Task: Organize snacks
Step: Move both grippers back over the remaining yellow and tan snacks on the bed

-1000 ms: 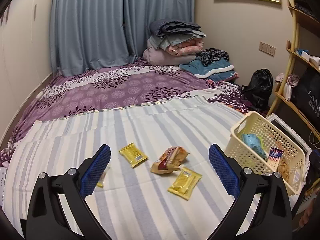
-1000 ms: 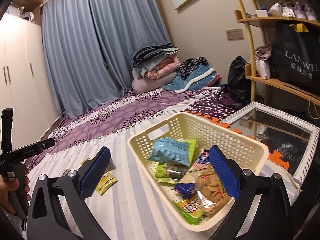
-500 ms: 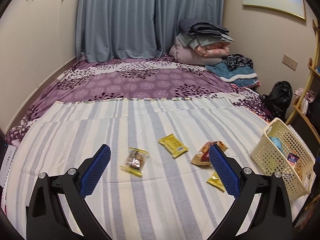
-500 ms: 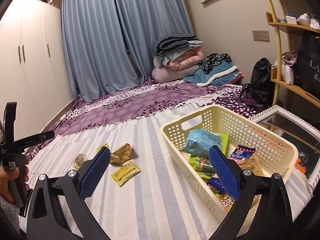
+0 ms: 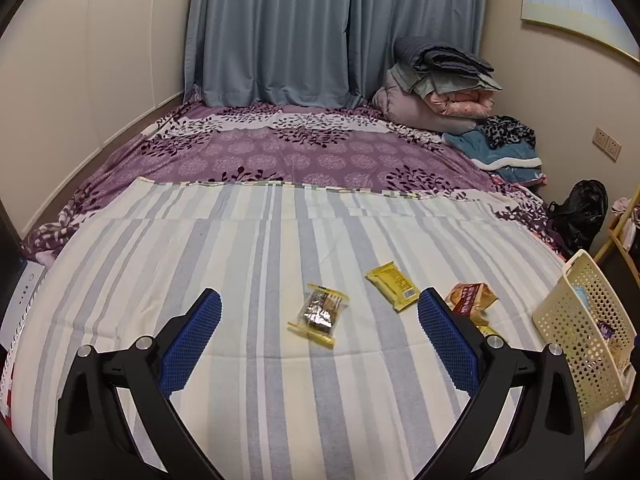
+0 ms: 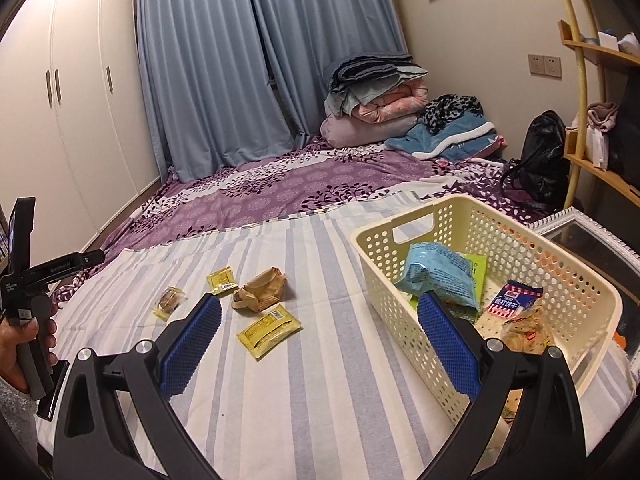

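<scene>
Left gripper (image 5: 319,334) hovering over bed (image 5: 248,264), jaws gaping wide, empty, clear-wrapped snack (image 5: 320,312) lying between them. Right gripper (image 6: 319,334) jaws also wide, empty; basket (image 6: 568,276) sitting right, yellow packet (image 6: 269,330) left.

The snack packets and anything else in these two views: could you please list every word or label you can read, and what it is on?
"梳打饼干": on the red, white and blue packet in the basket; small, so a tentative reading.
Yellow sachets: print and barcodes too small to read.
Clear-window packet: no legible text.
Left gripper handle: white lettering, too blurred to read.
</scene>
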